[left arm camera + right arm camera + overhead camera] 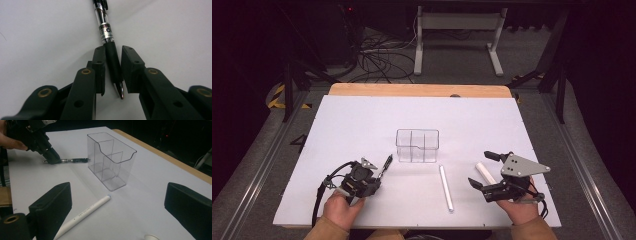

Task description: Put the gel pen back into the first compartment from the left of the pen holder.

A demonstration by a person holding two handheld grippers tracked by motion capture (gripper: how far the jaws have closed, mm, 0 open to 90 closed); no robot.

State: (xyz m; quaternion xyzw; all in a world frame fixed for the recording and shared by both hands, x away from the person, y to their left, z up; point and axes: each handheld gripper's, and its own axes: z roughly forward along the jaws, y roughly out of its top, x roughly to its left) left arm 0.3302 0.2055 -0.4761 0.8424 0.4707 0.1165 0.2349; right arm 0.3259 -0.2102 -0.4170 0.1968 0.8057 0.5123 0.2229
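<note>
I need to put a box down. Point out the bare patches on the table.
Bare: the far strip between the organizer and the wooden edge, and both far corners. Crowded: the near half, where the left gripper closes on a black pen, two white pens lie, and the right gripper hangs open.

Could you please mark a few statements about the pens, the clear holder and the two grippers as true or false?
1. The left gripper has its jaws around a black pen. True.
2. The clear holder has a pen standing in it. False: its compartments are empty.
3. The right gripper is wide open and holds nothing. True.
4. The long white pen lies on top of the holder. False: it lies flat on the table, nearer the person than the holder.
5. A second, shorter white piece lies near the right gripper. True.
</note>
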